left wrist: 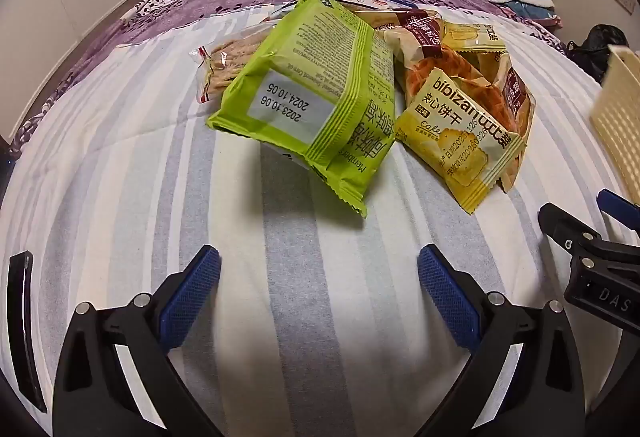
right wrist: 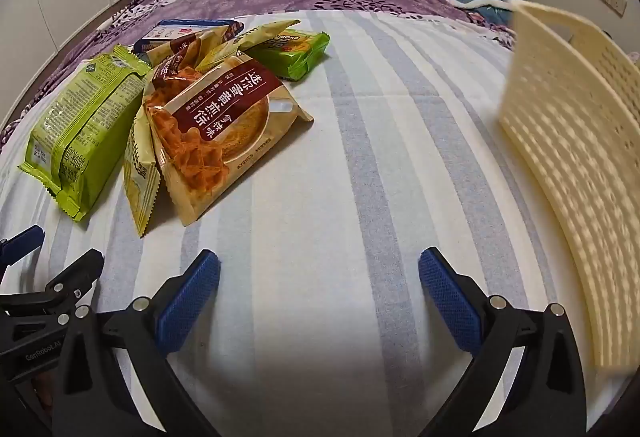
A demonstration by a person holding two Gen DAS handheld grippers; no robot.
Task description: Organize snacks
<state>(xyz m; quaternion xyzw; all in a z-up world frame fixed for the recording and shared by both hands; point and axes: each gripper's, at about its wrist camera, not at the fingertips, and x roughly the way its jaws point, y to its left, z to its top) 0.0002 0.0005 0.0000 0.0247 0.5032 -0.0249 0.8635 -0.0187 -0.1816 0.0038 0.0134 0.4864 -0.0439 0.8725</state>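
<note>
Blue-padded grippers — left gripper (left wrist: 319,289), right gripper (right wrist: 319,289) — agape, level

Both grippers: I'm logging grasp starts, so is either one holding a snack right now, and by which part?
Nothing is held. The left gripper and right gripper are both open over the striped sheet, short of the snack pile.

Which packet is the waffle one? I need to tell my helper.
On the striped sheet, left of the cream basket, lies a snack pile. The waffle packet forms its right edge: tan, with a dark red label, beside the lime-green pack.
</note>
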